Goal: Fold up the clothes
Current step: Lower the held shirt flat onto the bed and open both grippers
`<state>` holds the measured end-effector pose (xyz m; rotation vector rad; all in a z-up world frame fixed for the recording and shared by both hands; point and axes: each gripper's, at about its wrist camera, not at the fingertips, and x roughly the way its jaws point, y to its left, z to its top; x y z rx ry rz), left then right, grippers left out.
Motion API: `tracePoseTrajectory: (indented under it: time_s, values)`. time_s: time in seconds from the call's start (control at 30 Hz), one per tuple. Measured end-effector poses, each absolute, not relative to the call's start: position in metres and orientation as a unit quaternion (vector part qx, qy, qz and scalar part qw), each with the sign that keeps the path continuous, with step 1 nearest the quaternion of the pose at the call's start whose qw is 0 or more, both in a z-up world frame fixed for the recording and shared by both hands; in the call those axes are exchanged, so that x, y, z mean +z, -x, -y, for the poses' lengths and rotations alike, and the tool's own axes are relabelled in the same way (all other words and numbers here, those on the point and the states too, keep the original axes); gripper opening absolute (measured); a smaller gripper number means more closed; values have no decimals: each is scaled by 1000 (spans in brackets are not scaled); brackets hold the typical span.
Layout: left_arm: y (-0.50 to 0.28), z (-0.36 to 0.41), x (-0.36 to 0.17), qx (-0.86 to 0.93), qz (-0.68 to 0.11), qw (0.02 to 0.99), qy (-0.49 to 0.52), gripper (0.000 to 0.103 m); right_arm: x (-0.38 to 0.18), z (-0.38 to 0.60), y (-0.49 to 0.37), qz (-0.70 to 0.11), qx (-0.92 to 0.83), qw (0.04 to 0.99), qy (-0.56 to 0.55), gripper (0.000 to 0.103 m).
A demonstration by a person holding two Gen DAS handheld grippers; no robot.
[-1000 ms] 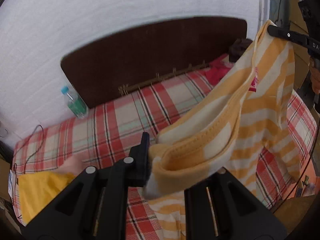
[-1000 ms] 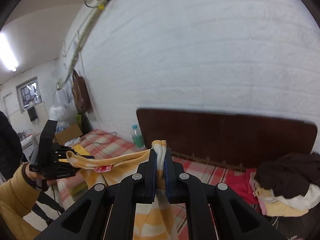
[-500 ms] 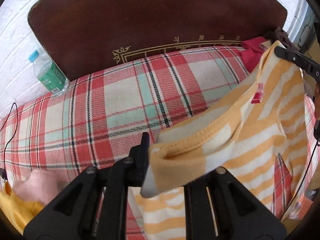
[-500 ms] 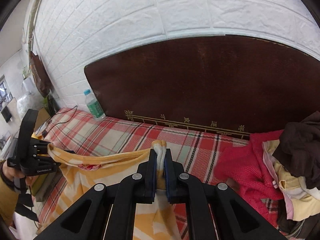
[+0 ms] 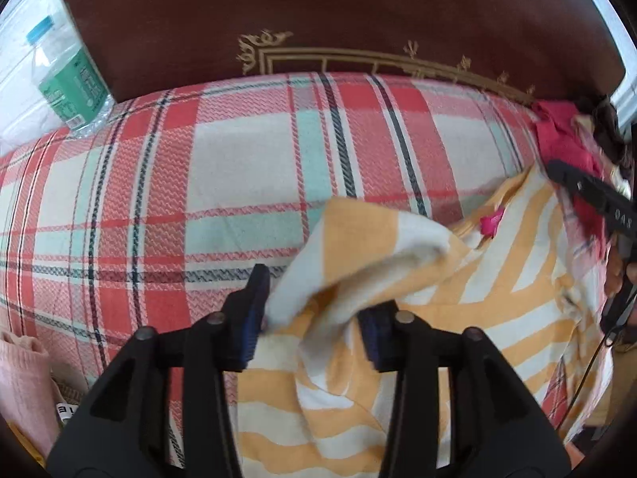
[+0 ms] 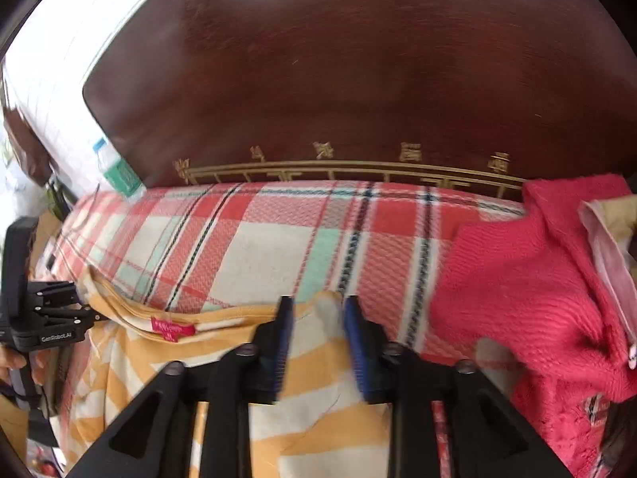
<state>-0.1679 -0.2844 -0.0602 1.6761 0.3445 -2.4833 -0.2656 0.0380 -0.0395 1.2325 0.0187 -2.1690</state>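
Note:
An orange-and-white striped shirt (image 5: pixel 477 279) with a pink neck label (image 6: pixel 173 328) lies spread on the plaid bed sheet (image 5: pixel 199 179). My left gripper (image 5: pixel 314 318) is low over one shoulder of it. Its jaws are opening, and the loose folded cloth slumps between the pads, resting against the left one only. My right gripper (image 6: pixel 318 330) is at the other shoulder, jaws opening too. The shirt's corner (image 6: pixel 326 302) stands free between its blue pads (image 6: pixel 282 338). The shirt stretches flat from one gripper to the other.
A dark wooden headboard (image 6: pixel 358 79) rises just behind the bed. A water bottle (image 5: pixel 67 79) stands at its left end. A red knit garment (image 6: pixel 537 279) on a clothes pile lies right of the shirt. A pink garment (image 5: pixel 20 378) lies at the near left.
Both grippers came down from holding the shirt in the air to the bed. Their jaws, clamped on the shoulders before, now stand apart, and the shirt has dropped onto the sheet.

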Motion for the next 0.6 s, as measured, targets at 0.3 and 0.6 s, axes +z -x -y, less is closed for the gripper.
tracePoseTrajectory:
  time_s: [0.3,0.6]
  values:
    - [137,304,-23,-855,-165,105,-481,58,-21,-128,181,-30,-825,327,-461,60]
    - [95,273,-11,-869,-181,64,-456,60,-36,-183,14,-57,-815,304,-491,67]
